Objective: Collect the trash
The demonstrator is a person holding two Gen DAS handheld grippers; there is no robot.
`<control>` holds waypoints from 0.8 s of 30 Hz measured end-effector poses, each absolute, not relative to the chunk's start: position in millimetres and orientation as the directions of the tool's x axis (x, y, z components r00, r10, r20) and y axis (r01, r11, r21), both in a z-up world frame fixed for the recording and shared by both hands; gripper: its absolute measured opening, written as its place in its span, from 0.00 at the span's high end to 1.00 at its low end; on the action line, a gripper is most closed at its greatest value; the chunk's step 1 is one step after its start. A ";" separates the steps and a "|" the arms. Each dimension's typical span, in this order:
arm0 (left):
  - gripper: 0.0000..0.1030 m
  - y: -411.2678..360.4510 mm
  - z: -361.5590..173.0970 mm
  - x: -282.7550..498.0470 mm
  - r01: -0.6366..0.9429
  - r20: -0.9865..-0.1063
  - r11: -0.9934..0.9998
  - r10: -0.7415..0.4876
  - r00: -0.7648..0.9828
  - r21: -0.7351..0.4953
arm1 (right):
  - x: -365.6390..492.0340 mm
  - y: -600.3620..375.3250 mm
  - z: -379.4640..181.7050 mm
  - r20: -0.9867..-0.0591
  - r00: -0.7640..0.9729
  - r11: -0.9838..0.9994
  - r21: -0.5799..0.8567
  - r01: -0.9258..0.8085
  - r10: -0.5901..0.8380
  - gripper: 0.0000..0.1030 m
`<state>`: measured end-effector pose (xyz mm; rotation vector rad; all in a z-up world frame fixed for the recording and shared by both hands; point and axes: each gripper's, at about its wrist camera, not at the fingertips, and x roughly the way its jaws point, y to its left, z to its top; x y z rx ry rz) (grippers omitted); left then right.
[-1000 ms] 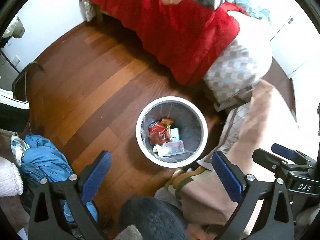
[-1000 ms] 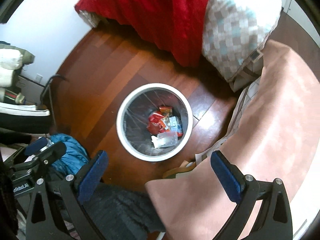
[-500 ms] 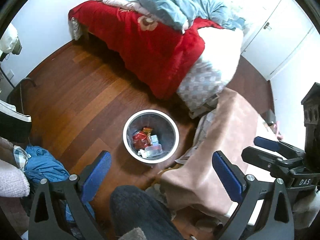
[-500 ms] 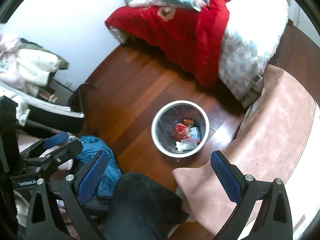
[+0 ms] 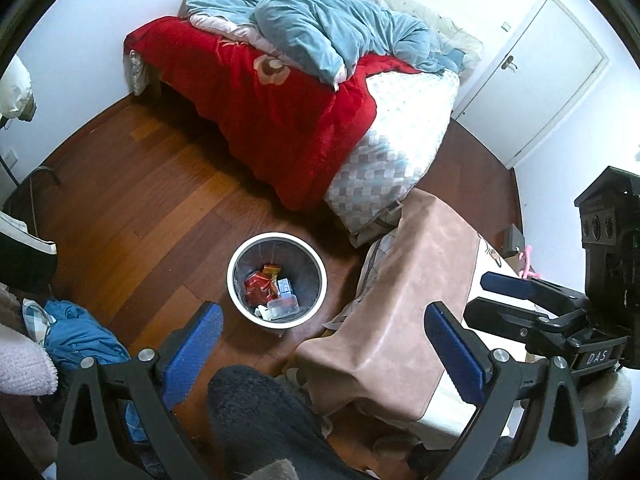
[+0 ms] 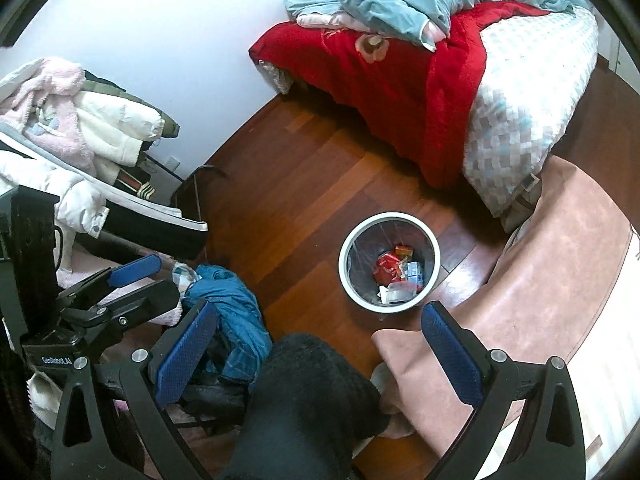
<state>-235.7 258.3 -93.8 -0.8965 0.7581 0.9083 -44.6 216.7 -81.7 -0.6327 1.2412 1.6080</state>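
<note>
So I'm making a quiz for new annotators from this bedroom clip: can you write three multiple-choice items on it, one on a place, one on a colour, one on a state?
1. Where does the trash bin stand?
A. On the wooden floor near the foot of the bed
B. On top of the bed
C. Inside a closet

2. What colour is the blanket hanging over the side of the bed?
A. Green
B. Red
C. Yellow

3. How are the left hand-held gripper and the right hand-held gripper?
A. Both shut on wrappers
B. One open, one shut on a bottle
C. Both open, holding nothing

Answers:
1 A, since the white rim sits on the floorboards beside the bed's corner.
2 B, since red cloth drapes down toward the floor.
3 C, since each wrist view shows its blue pads spread wide with nothing between them.
</note>
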 end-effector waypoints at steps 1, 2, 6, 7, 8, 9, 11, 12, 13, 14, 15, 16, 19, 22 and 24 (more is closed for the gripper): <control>0.00 257.2 -93.2 -236.3 -0.889 -0.844 0.325 0.327 0.425 -0.322 | -45.3 216.4 -80.2 -0.839 -0.395 -0.013 0.421 -0.907 0.374 0.00; 0.00 258.0 -93.0 -235.9 -0.889 -0.844 0.326 0.326 0.426 -0.323 | -45.7 216.0 -78.5 -0.838 -0.397 -0.016 0.423 -0.906 0.374 0.00; 0.00 256.5 -89.8 -237.0 -0.890 -0.843 0.321 0.330 0.426 -0.325 | -48.2 215.7 -74.9 -0.837 -0.402 -0.027 0.423 -0.906 0.370 0.00; 0.00 256.7 -89.5 -237.1 -0.890 -0.841 0.320 0.331 0.428 -0.326 | -48.4 215.7 -74.6 -0.836 -0.405 -0.029 0.426 -0.904 0.369 0.00; 0.00 256.1 -89.7 -239.2 -0.888 -0.840 0.322 0.331 0.431 -0.329 | -48.7 215.7 -74.5 -0.837 -0.406 -0.031 0.425 -0.905 0.367 0.00; 0.00 255.8 -90.2 -238.9 -0.888 -0.840 0.320 0.330 0.431 -0.330 | -48.7 217.6 -74.6 -0.837 -0.405 -0.029 0.425 -0.905 0.367 0.00; 0.00 256.0 -90.6 -238.9 -0.890 -0.840 0.316 0.334 0.428 -0.328 | -48.7 218.5 -75.8 -0.838 -0.408 -0.030 0.427 -0.904 0.363 0.00; 0.00 255.8 -90.8 -238.5 -0.891 -0.841 0.315 0.334 0.426 -0.326 | -48.3 219.4 -76.7 -0.838 -0.410 -0.031 0.429 -0.903 0.361 0.00; 0.00 255.4 -91.0 -238.1 -0.891 -0.841 0.316 0.333 0.426 -0.326 | -48.7 219.9 -77.1 -0.838 -0.411 -0.034 0.428 -0.903 0.358 0.00; 0.00 255.1 -90.9 -238.2 -0.890 -0.840 0.316 0.333 0.428 -0.328 | -48.8 220.1 -77.4 -0.839 -0.410 -0.034 0.427 -0.904 0.357 0.00; 0.00 255.4 -91.1 -238.5 -0.890 -0.839 0.315 0.334 0.429 -0.329 | -49.1 220.2 -77.7 -0.840 -0.409 -0.034 0.426 -0.904 0.357 0.00; 0.00 255.2 -90.8 -238.5 -0.892 -0.841 0.312 0.335 0.425 -0.326 | -49.0 219.7 -77.7 -0.841 -0.407 -0.034 0.423 -0.905 0.357 0.00; 0.00 254.8 -91.5 -238.8 -0.889 -0.840 0.315 0.330 0.431 -0.333 | -48.8 219.3 -77.7 -0.840 -0.410 -0.033 0.427 -0.904 0.354 0.00; 0.00 253.4 -91.6 -239.5 -0.889 -0.841 0.313 0.327 0.431 -0.334 | -47.1 218.0 -78.6 -0.840 -0.410 -0.032 0.428 -0.903 0.354 0.00; 0.00 252.2 -92.0 -239.0 -0.889 -0.842 0.313 0.326 0.430 -0.333 | -46.6 216.3 -77.8 -0.841 -0.408 -0.031 0.426 -0.904 0.357 0.00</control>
